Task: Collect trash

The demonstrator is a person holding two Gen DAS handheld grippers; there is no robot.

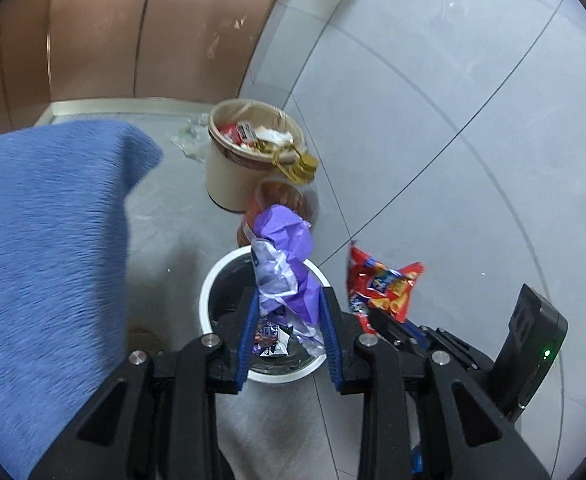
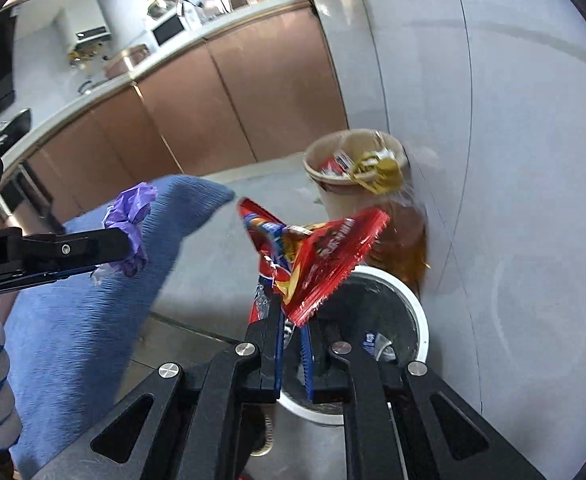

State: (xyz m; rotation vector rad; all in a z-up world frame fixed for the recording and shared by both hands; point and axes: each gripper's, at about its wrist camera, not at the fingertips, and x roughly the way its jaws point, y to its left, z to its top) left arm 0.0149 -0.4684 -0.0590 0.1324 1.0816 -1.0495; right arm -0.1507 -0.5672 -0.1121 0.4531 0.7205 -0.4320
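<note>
Hanging above the white bin (image 1: 209, 280): purple wrapper (image 1: 285, 256) pinched between left gripper (image 1: 289, 316) fingers, directly over the opening. Red snack bag (image 2: 313, 256) clamped in right gripper (image 2: 293, 320), just above the rim. Beige overfilled bin (image 1: 229, 172) beyond, blue cloth (image 1: 45, 240) alongside.

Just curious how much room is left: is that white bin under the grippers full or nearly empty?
Nearly empty. The white bin shows a dark interior with only a few wrappers lying low inside it.
</note>
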